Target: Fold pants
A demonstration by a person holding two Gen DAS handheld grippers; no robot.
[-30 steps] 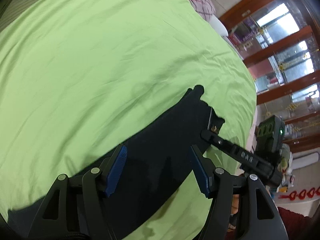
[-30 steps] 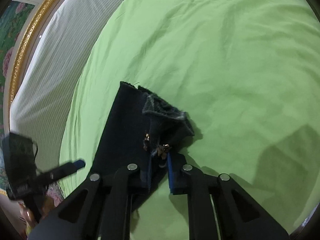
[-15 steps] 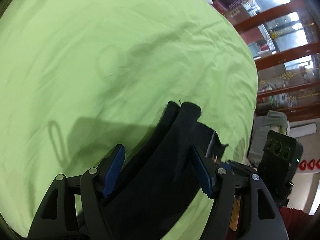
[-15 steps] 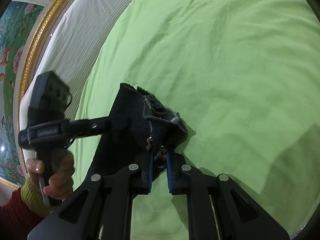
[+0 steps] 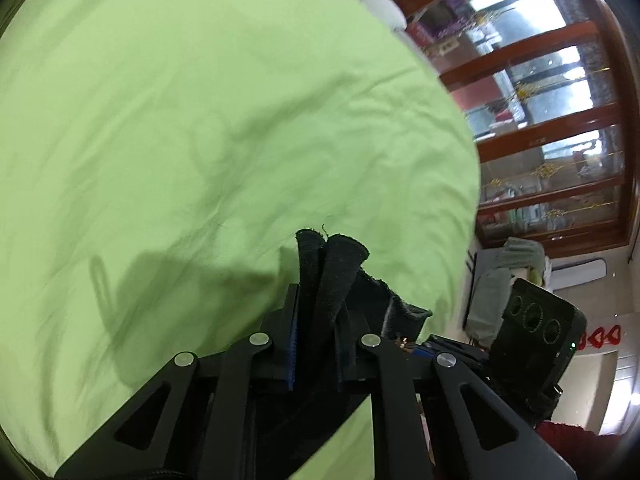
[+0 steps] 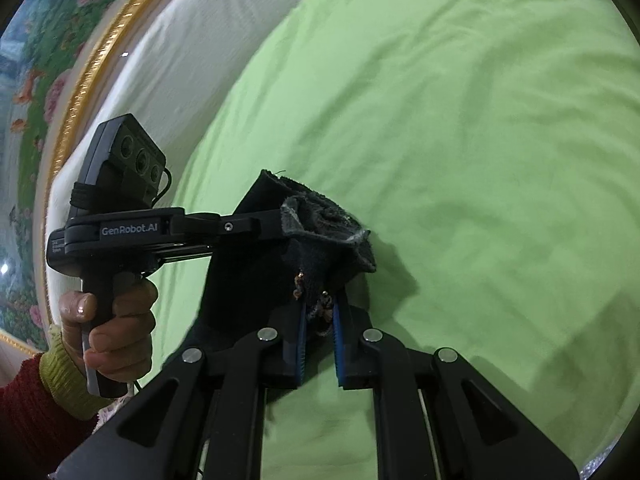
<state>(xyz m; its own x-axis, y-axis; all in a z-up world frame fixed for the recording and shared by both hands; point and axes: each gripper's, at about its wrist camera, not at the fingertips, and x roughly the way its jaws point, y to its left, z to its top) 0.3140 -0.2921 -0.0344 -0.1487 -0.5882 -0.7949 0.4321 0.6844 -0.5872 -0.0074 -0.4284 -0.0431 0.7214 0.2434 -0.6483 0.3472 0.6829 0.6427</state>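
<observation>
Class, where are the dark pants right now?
The pants hang over the green sheet, their bunched edge between both grippers: left gripper closing, right gripper clamped.

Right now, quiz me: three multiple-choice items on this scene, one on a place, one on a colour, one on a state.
1. Where do the pants lie?
A. on a wooden floor
B. on the bed sheet
C. inside a basket

2. What colour is that sheet?
A. light green
B. navy
C. orange

3. What is the right gripper doing?
A. hanging open above the sheet
B. shut on nothing
C. shut on the pants

Answers: 1 B, the dark cloth rests on the sheet; 2 A, it is pale green in both views; 3 C, blue pads pinch the edge with copper rivets.
</observation>
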